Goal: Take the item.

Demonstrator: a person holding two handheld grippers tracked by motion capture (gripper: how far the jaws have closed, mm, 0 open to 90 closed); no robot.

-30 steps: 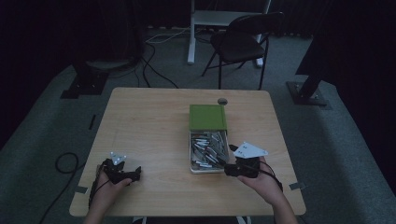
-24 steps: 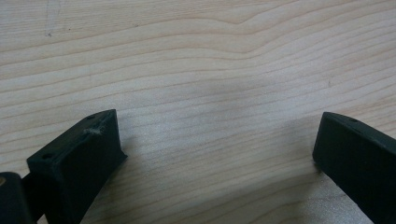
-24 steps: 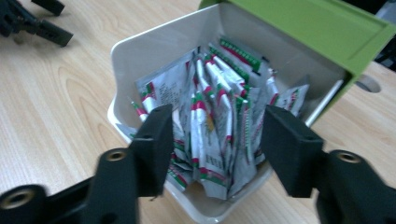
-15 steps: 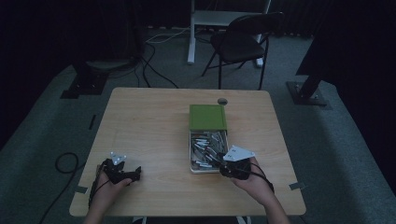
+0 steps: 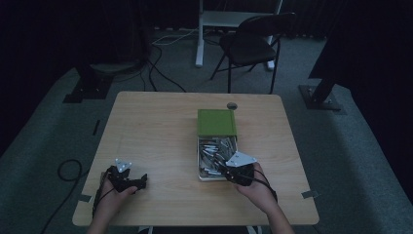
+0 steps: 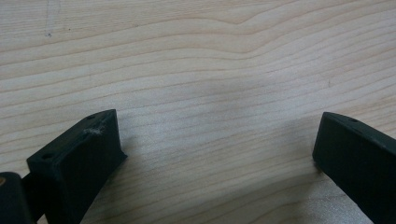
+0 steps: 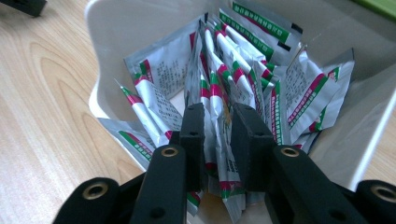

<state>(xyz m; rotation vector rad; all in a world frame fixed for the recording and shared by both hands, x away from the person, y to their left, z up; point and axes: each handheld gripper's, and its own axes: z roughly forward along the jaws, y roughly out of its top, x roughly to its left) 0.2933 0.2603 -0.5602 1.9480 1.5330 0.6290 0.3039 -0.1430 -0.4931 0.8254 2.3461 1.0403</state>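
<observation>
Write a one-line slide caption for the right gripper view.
Right gripper closing on a silver sachet among many in the white box.

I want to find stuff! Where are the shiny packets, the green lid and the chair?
shiny packets (image 7: 219, 100), right gripper view, on a packet between the jaws.
green lid (image 5: 216, 122), high view, middle of its top.
chair (image 5: 249, 46), high view, on the seat.

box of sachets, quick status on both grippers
Right gripper jaws just closing on a sachet in the white box. Left gripper open over bare table. Nothing in the way.
</observation>
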